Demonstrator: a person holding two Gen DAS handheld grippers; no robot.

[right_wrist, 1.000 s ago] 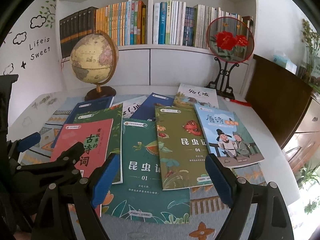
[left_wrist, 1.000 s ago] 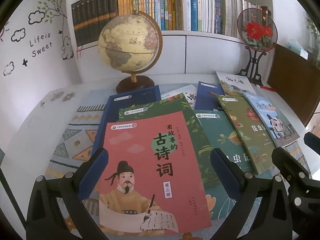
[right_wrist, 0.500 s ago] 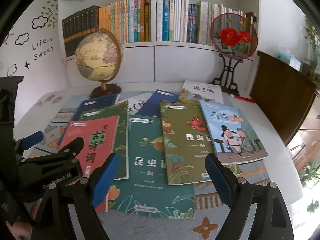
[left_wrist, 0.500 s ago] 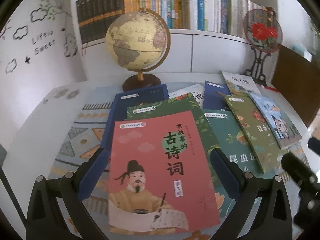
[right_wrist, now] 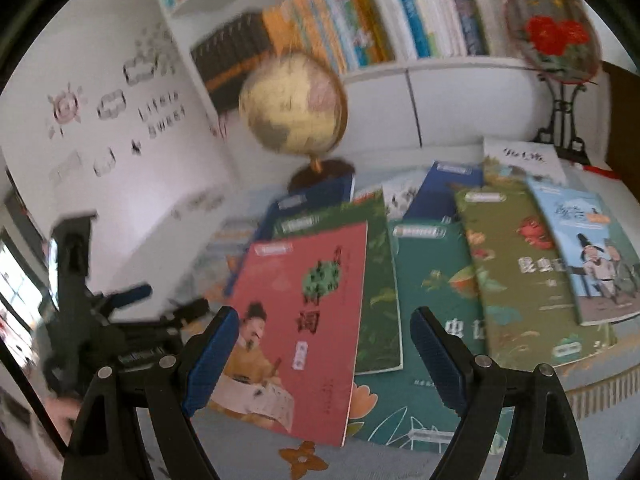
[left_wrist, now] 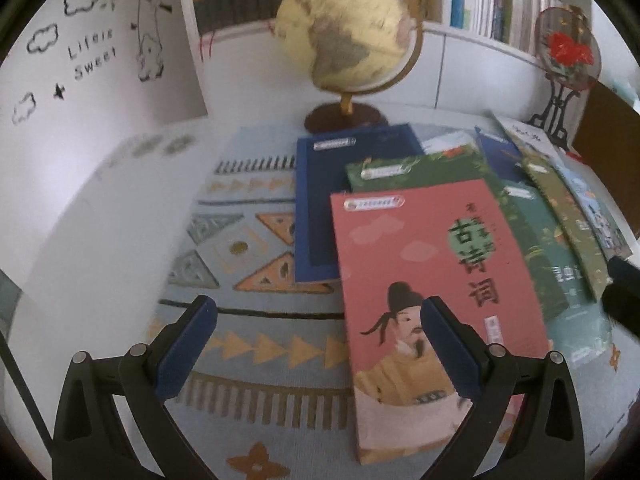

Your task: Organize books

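I hold my left gripper (left_wrist: 320, 354) above the patterned mat (left_wrist: 248, 248) on the white desk (left_wrist: 100, 240). Its fingers (left_wrist: 188, 348) stand wide apart and nothing is between them; the right one of the two lies in front of the left edge of the red book (left_wrist: 424, 256), but I cannot tell if it touches it. My right gripper (right_wrist: 322, 354) is also wide, and it holds nothing. In the right wrist view the lower part of the red book shows between its fingers (right_wrist: 210, 360), with the cover still free.

The books lie flat on the mat, spread like a fan and overlapping. The red book is on top at the left side. Under it is a dark green book (left_wrist: 420, 168), and under that one a dark blue book (left_wrist: 316, 216) which reaches out to the left. To the right there are a teal book (right_wrist: 432, 280), an olive green book (right_wrist: 516, 272) and a light blue book (right_wrist: 592, 248), each one partly over its neighbour. Behind them lie another blue book (right_wrist: 448, 192) and a white book (right_wrist: 520, 158).

A globe (left_wrist: 348, 36) stands on the desk behind the books, near the dark blue one. A round fan on a black stand (right_wrist: 556, 52) is at the far right. A bookshelf (right_wrist: 360, 32) full of upright books is behind everything. Both views are a little blurred.
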